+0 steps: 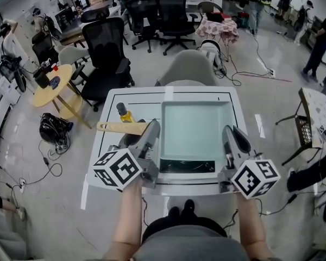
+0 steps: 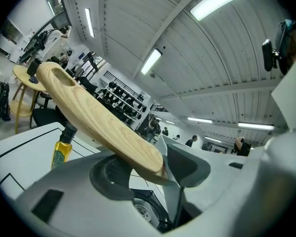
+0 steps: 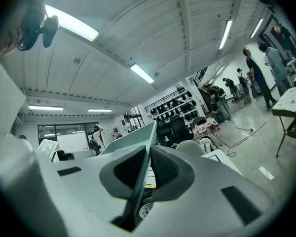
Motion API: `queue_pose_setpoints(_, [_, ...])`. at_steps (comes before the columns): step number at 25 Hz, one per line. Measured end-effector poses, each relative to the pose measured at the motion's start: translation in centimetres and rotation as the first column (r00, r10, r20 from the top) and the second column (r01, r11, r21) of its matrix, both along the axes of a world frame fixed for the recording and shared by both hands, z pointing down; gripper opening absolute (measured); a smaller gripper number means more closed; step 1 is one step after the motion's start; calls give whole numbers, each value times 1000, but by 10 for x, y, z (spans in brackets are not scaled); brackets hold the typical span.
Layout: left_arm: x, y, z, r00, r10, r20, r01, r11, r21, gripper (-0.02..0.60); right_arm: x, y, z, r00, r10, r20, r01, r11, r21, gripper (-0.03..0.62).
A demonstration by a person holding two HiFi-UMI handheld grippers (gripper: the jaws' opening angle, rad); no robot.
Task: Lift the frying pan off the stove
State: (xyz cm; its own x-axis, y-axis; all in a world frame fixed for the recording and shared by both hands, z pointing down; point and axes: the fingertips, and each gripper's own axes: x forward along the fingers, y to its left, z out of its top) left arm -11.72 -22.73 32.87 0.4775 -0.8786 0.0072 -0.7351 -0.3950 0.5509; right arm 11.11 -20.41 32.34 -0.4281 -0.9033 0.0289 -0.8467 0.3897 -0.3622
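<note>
Left tool (image 1: 151,130) (image 2: 165,168) is clamping the wooden handle (image 1: 119,127) (image 2: 89,112) close to where it meets the pan; the handle is reaching away to the left. Right tool (image 1: 232,135) (image 3: 149,162) is pinching the thin right wall of the frying pan (image 1: 195,129) (image 3: 138,137), pads pressing both sides of it.

The pan, square and pale green, is sitting level over the stove (image 1: 187,167). Cannot tell whether it is touching the stove.

An oil bottle (image 1: 122,113) (image 2: 61,149) with a dark cap is standing upright on the white tabletop (image 1: 138,110), just behind the handle.

Room: a grey chair (image 1: 187,67) is standing at the far edge of the tabletop. Black office chairs (image 1: 106,53) and a round wooden table (image 1: 51,86) are standing off to the left. A black bag (image 1: 53,129) is lying on the floor, and people are standing far right.
</note>
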Motion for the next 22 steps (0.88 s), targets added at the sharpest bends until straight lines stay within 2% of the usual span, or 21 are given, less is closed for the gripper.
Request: queue_pose_setpoints(22, [0,0,-7,1000,9,1,-9,1000,19,216,-1,-1,-7,1000,3,7,-3,1000,26,26])
